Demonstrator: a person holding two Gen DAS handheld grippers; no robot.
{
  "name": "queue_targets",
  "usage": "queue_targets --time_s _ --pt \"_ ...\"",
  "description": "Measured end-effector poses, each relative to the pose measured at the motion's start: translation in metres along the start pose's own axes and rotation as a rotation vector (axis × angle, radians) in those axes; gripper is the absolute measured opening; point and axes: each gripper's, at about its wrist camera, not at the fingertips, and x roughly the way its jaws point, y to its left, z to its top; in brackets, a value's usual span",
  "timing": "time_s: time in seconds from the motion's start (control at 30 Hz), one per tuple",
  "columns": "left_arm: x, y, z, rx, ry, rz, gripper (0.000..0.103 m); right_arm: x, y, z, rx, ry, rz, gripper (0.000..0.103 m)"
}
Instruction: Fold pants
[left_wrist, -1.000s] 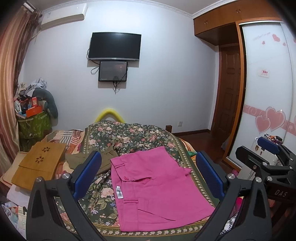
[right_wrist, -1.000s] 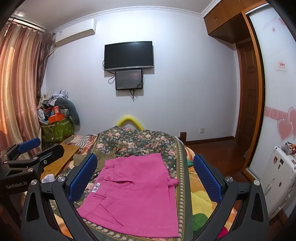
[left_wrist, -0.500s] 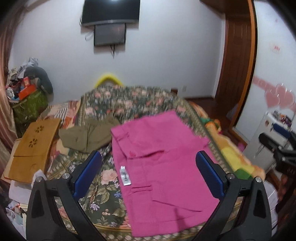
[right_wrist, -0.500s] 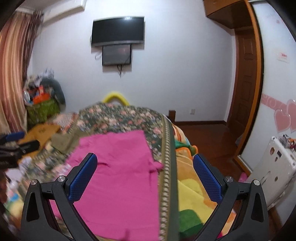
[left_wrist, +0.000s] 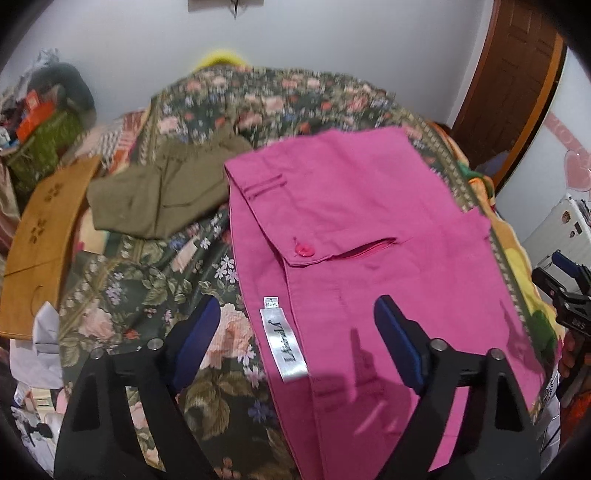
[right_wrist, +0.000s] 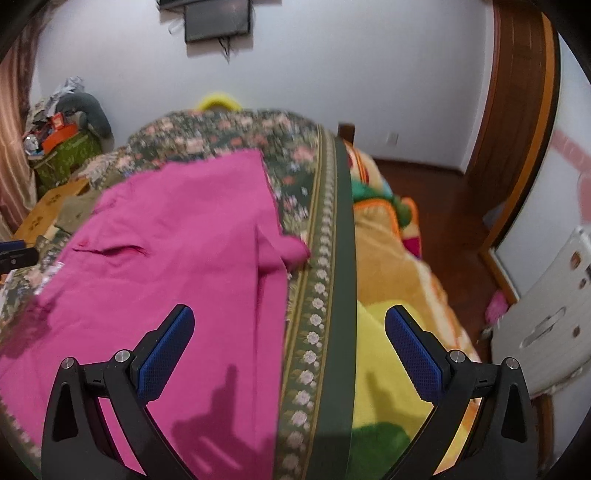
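My left claw (left_wrist: 297, 339) hangs wide open and empty above the near waistband of the pink pants (left_wrist: 354, 236), which lie flat on the floral bedspread (left_wrist: 155, 280). My right claw (right_wrist: 288, 339) is spread just as wide, holding nothing, over the pants' right edge. Olive trousers (left_wrist: 155, 199) lie far left.

Both wrist views look down, close — sharing pink pants (left_wrist: 369, 229) (right's apparently blurred).

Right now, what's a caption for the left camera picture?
Open left gripper above pink pants on a floral bed.
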Motion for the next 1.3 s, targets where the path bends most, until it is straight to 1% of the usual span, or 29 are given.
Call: queue_targets --time_s 0.07,0.1,0.13,0.17,0.2,0.23,0.3,0.43,0.5,0.6,0.63,0.67,0.7,0.73,0.8,0.83,0.87,0.97,1.07,1.17,1.23,1.3 --pt "0.013 0.004 0.002 -0.001 0.040 -0.016 0.072 0.016 -0.004 0.001 0.006 0.030 0.009 0.101" --pt "0.017 0.006 0.004 -0.003 0.053 -0.022 0.069 0.023 -0.005 0.002 0.011 0.048 0.015 0.101" --pt "0.023 0.007 0.006 -0.004 0.076 -0.041 0.061 0.030 -0.006 0.003 0.017 0.062 0.026 0.100" --pt "0.027 0.008 0.007 -0.006 0.089 -0.055 0.051 0.035 -0.006 0.005 0.024 0.071 0.033 0.095" --pt "0.032 0.009 0.008 -0.007 0.106 -0.070 0.047 0.039 -0.007 0.006 0.029 0.080 0.042 0.089" --pt "0.036 0.010 0.009 -0.008 0.120 -0.080 0.043 0.043 -0.007 0.008 0.037 0.092 0.064 0.086" --pt "0.042 0.011 0.010 -0.009 0.136 -0.104 0.040 0.051 -0.002 0.013 0.046 0.102 0.098 0.077" --pt "0.052 0.010 0.011 -0.013 0.155 -0.139 0.040 0.061 0.006 0.018 0.037 0.116 0.166 0.068" --pt "0.056 0.009 0.013 -0.009 0.157 -0.147 0.040 0.069 0.012 0.020 0.016 0.128 0.177 0.057" --pt "0.062 0.008 0.017 -0.004 0.162 -0.153 0.039 0.082 0.015 0.023 0.004 0.157 0.197 0.052" --pt "0.061 0.008 0.017 -0.011 0.159 -0.158 0.030 0.086 0.015 0.024 0.007 0.163 0.202 0.050" --pt "0.061 0.008 0.017 -0.011 0.152 -0.163 0.008 0.087 0.016 0.024 0.007 0.162 0.208 0.046" --pt "0.060 0.008 0.018 -0.007 0.154 -0.173 0.005 0.087 0.016 0.025 0.006 0.156 0.223 0.038" --pt "0.060 0.008 0.019 -0.005 0.150 -0.174 0.005 0.087 0.016 0.026 0.006 0.154 0.238 0.034" --pt "0.057 0.006 0.018 0.009 0.134 -0.168 0.005 0.087 0.018 0.026 0.004 0.157 0.250 0.013" --pt "0.057 0.005 0.018 0.022 0.129 -0.150 0.002 0.087 0.020 0.026 -0.004 0.159 0.246 0.011" --pt "0.056 0.003 0.018 0.037 0.124 -0.119 0.002 0.087 0.022 0.026 -0.015 0.157 0.234 0.010" --pt "0.058 0.006 0.020 0.055 0.114 -0.067 0.002 0.086 0.024 0.024 -0.033 0.153 0.213 0.007" --pt "0.061 0.010 0.020 0.064 0.115 -0.042 0.004 0.084 0.024 0.023 -0.034 0.150 0.193 0.006" --pt "0.065 0.009 0.022 0.086 0.108 0.004 0.004 0.081 0.026 0.021 -0.027 0.148 0.169 0.005" --pt "0.070 0.010 0.022 0.089 0.110 0.020 0.005 0.080 0.025 0.020 -0.014 0.156 0.154 0.004" --pt "0.073 0.014 0.022 0.075 0.120 0.007 0.005 0.081 0.019 0.019 0.008 0.169 0.123 0.003"
